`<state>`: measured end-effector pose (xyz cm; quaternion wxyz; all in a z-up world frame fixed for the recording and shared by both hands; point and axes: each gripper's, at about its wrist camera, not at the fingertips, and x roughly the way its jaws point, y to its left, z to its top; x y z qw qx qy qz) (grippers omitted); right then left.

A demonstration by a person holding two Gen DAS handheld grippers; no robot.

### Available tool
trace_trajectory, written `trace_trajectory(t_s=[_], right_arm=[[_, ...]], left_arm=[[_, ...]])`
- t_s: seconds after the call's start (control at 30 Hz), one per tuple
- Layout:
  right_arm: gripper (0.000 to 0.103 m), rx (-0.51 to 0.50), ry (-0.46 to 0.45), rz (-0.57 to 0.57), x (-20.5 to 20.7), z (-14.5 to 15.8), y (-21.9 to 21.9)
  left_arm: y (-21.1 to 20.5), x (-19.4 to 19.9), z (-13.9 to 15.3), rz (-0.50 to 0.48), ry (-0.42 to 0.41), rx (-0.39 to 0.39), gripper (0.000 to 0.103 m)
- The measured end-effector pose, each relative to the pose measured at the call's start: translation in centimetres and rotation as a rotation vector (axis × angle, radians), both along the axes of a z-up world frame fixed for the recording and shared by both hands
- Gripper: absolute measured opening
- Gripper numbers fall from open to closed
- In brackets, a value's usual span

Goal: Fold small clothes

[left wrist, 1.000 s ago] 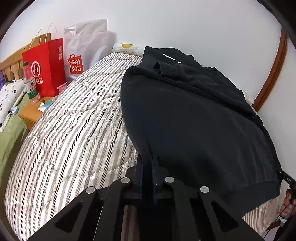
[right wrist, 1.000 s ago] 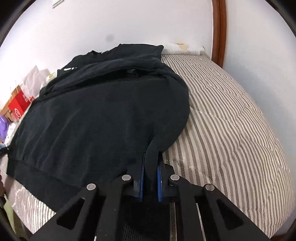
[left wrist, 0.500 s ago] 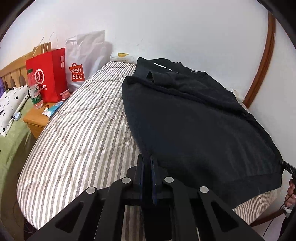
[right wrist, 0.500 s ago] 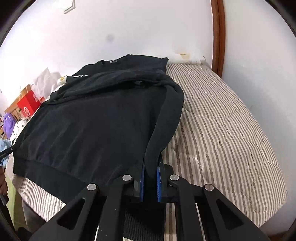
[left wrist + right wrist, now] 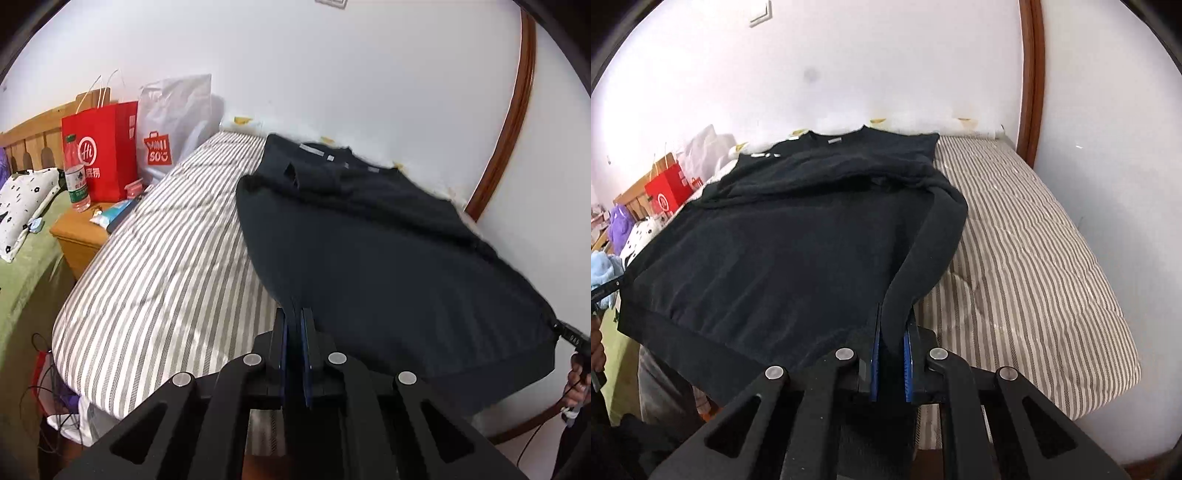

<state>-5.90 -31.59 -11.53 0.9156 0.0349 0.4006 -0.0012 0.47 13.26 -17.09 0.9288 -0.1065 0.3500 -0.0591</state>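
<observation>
A black sweatshirt (image 5: 388, 266) lies spread on a striped mattress (image 5: 159, 266), collar toward the wall, sleeves folded across its chest. My left gripper (image 5: 294, 314) is shut on the hem corner at the garment's left side, lifting it off the mattress. In the right wrist view the same black sweatshirt (image 5: 783, 251) stretches away from me, and my right gripper (image 5: 892, 325) is shut on the other hem corner, where a fold of cloth runs up into the blue pads. The hem hangs taut between both grippers past the mattress's near edge.
A red paper bag (image 5: 99, 151), a white shopping bag (image 5: 173, 118) and a water bottle (image 5: 75, 173) stand by a wooden bedside table (image 5: 77, 236) at the left. White walls and a brown door frame (image 5: 1030, 81) bound the striped mattress (image 5: 1034, 251). A person's hand (image 5: 576, 376) shows at the right edge.
Both grippers have pulled back and upward with the hem, drawing the sweatshirt toward the near edge of the mattress and stretching it flatter. Their grips have stayed the same.
</observation>
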Motion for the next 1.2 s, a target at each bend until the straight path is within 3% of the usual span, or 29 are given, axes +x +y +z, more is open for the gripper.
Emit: trace_trajectory(t_s=[0.17,0.43,0.73,0.93,1.2], right_arm=[[0.01,-0.002,-0.088,0.018,1.4,2.7,0.4],[0.01,0.091,-0.215,-0.024,5.0,7.1,-1.3],[0.01,0.171,-0.275,-0.07,13.6,8.7,-3.5],[0.01,0.166,-0.252,-0.1,20.3,7.0,-4.2],[0.01,0.159,-0.207,-0.127,28.4,3.2,-5.5]], left_arm=[[-0.4,1.8,3.2,0.002,-0.073,0.006,0.007],[-0.4,6.3,7.3,0.035,-0.166,0.014,0.007],[-1.4,15.6,9.8,0.06,-0.216,0.004,0.007],[-2.8,22.2,9.0,0.061,-0.199,0.022,0.007],[-4.3,30.3,5.0,0.068,-0.149,0.085,0.007]])
